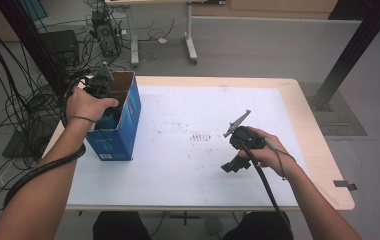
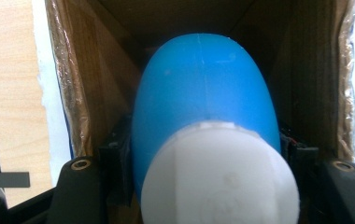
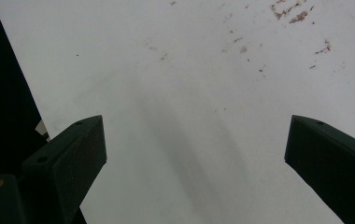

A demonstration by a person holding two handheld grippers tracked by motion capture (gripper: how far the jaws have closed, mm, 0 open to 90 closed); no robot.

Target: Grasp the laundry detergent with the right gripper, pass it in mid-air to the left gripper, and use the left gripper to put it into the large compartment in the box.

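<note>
Blue bottle held inside the open box

The left gripper reaches into the blue cardboard box at the tabletop's left edge, its jaws clamped on a blue bottle with a white cap. The right gripper hovers over bare tabletop, jaws wide apart, gripping nothing.

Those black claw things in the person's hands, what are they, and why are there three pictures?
They are grabbing tools, one in each hand. One camera looks down from above; the other two ride on the tools. On the white table stands a blue cardboard box. The left gripper reaches into the box, and its camera shows it squeezing a blue bottle with a white cap. The right gripper is open, holding nothing, over the bare, slightly stained table.
</note>
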